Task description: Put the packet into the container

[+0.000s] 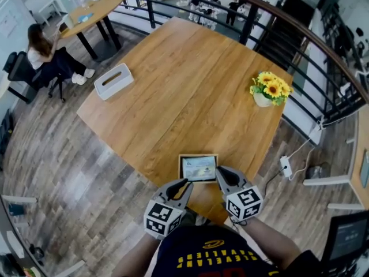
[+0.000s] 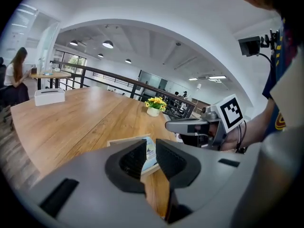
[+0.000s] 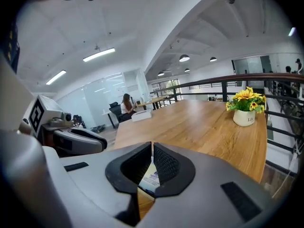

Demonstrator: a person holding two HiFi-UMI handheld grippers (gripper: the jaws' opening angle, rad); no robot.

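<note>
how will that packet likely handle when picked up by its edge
The packet looks thin and flat, so probably light. Its glossy printed face may be slippery in a pinch. It shows no sag, so it could be fairly stiff.

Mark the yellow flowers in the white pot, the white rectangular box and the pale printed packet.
yellow flowers in the white pot (image 1: pixel 272 86): head view, on the blooms.
white rectangular box (image 1: pixel 114 80): head view, on its top.
pale printed packet (image 1: pixel 199 167): head view, on its face.

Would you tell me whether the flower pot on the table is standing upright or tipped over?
Upright: the flower pot stands on its base on the table, its sunflowers pointing up.
</note>
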